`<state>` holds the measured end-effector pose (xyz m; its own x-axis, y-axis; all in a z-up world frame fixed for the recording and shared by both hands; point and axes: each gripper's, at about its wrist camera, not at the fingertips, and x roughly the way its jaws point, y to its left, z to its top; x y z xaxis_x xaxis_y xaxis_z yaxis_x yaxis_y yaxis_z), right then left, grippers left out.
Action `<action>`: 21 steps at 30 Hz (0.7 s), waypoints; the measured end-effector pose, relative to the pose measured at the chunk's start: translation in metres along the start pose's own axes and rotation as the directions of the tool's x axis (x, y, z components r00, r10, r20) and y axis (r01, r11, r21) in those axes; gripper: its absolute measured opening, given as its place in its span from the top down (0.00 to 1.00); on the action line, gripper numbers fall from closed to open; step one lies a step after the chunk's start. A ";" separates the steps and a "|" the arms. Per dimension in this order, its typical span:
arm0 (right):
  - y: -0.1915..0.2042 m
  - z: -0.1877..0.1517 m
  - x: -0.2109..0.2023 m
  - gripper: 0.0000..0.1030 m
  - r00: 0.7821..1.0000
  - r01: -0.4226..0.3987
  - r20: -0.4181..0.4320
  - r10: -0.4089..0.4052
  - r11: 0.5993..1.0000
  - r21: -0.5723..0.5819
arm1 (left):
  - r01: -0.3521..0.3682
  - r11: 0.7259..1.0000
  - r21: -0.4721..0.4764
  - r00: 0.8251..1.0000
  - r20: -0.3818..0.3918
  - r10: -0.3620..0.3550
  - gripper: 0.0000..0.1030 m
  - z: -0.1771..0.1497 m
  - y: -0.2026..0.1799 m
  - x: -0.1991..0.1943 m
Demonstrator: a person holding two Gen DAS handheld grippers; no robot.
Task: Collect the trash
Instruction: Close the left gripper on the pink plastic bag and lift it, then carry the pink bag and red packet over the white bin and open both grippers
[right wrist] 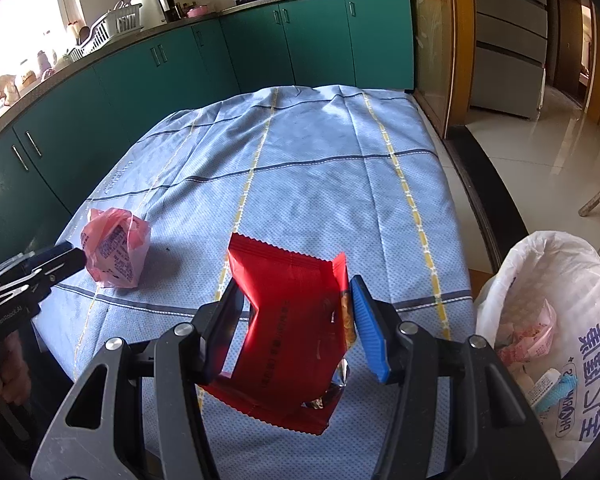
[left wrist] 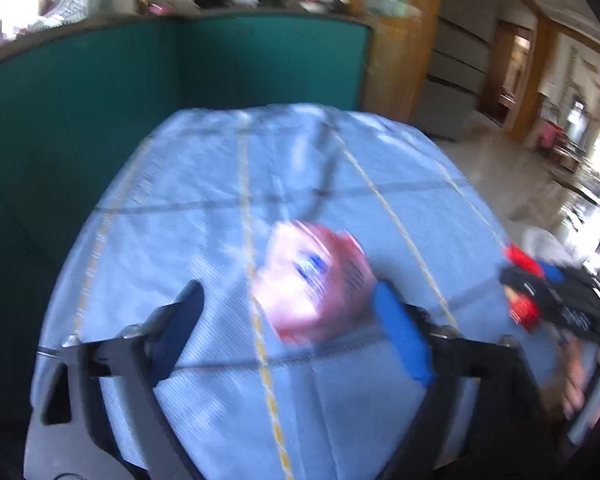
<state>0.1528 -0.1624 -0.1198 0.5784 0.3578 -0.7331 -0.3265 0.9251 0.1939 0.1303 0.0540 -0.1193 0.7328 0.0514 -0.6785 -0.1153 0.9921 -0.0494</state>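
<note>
Jaws of the right gripper (right wrist: 296,320) clamp a red wrapper (right wrist: 292,320), held tilted downward above the near edge of the bench (right wrist: 340,168), beside the white-lined trash bin (right wrist: 540,320). Left gripper (left wrist: 288,304) jaws stand wide, angled down over the crumpled pink bag (left wrist: 316,280) lying on the blue cloth, pads clear of it.

Counted on and beside the table
One pink wrapper (right wrist: 116,258), one red packet (right wrist: 296,320), one bin bag (right wrist: 556,320), and two grippers are counted.
</note>
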 end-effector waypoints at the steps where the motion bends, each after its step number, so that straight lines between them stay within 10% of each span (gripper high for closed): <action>1: -0.002 -0.001 0.000 0.46 1.000 0.000 -0.001 0.000 1.000 0.003 | 0.006 1.000 0.006 1.000 0.004 -0.006 0.15 0.003 -0.001 0.003; 4: -0.006 -0.004 0.000 0.46 1.000 -0.001 -0.004 0.002 1.000 0.011 | 0.022 0.999 0.030 0.999 -0.036 -0.021 0.18 0.012 -0.008 0.024; 7: -0.009 -0.006 0.000 0.46 1.000 -0.004 -0.005 0.004 1.000 0.019 | 0.029 0.998 0.059 0.994 -0.111 -0.022 0.61 0.013 -0.017 0.044; 21: -0.059 -0.008 -0.066 0.46 0.989 0.041 0.141 -0.054 0.994 0.097 | 0.146 0.970 0.195 0.987 0.034 -0.156 0.67 0.034 -0.103 -0.017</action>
<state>0.1280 -0.2410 -0.0881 0.6947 0.3215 -0.6435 -0.2285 0.9468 0.2264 0.1525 -0.0447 -0.0771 0.7645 -0.0998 -0.6368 0.1260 0.9920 -0.0043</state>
